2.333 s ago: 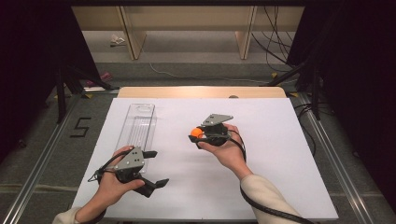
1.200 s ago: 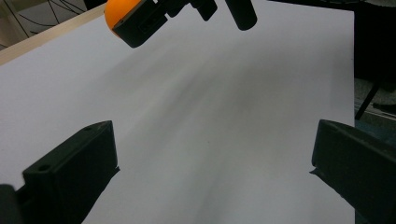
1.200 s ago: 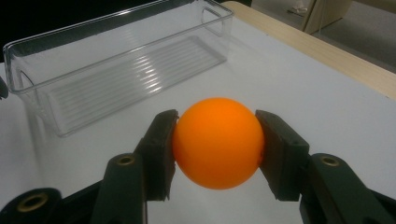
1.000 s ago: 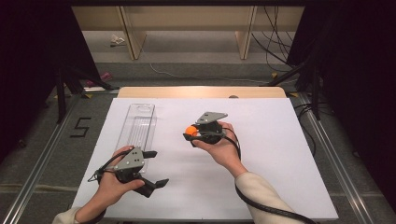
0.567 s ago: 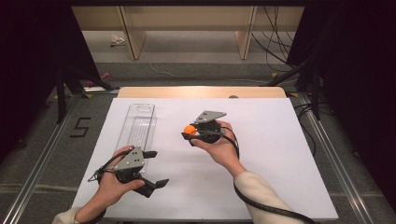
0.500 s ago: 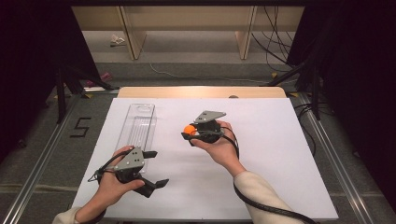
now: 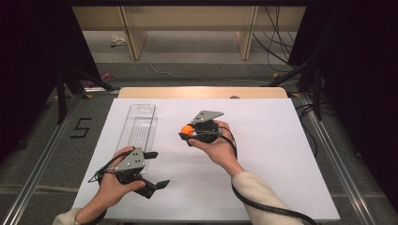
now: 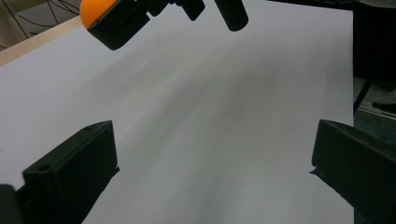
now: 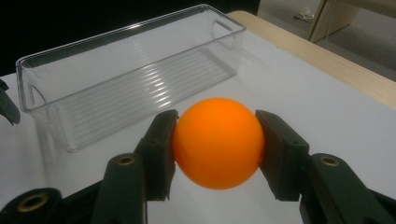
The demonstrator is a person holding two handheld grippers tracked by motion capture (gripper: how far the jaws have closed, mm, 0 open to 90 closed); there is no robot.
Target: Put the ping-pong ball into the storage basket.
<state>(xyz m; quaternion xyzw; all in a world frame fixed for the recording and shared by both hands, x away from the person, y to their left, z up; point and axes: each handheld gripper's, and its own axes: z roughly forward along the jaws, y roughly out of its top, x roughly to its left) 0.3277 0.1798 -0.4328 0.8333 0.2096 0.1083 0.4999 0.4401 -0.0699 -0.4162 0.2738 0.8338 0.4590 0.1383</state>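
An orange ball (image 9: 217, 142) sits clamped between the two black jaws of my right gripper (image 7: 187, 133), held above the white table sheet near its middle; the ball (image 7: 187, 130) points left toward a clear plastic bin (image 7: 137, 126). That bin (image 9: 130, 72) is long, ribbed on its floor and holds nothing. My left gripper (image 7: 156, 168) rests low at the front left, jaws wide apart with only bare sheet between them. In the left gripper view the ball (image 8: 95, 10) and the right gripper show at the top left.
The white sheet (image 7: 281, 154) covers the table, with a wooden strip (image 7: 202, 92) along its far edge. Black stands and cables crowd the floor at both sides. A cable trails from the right gripper along the forearm.
The right gripper with the ball has drifted slightly left toward the bin. The left hand has stayed put.
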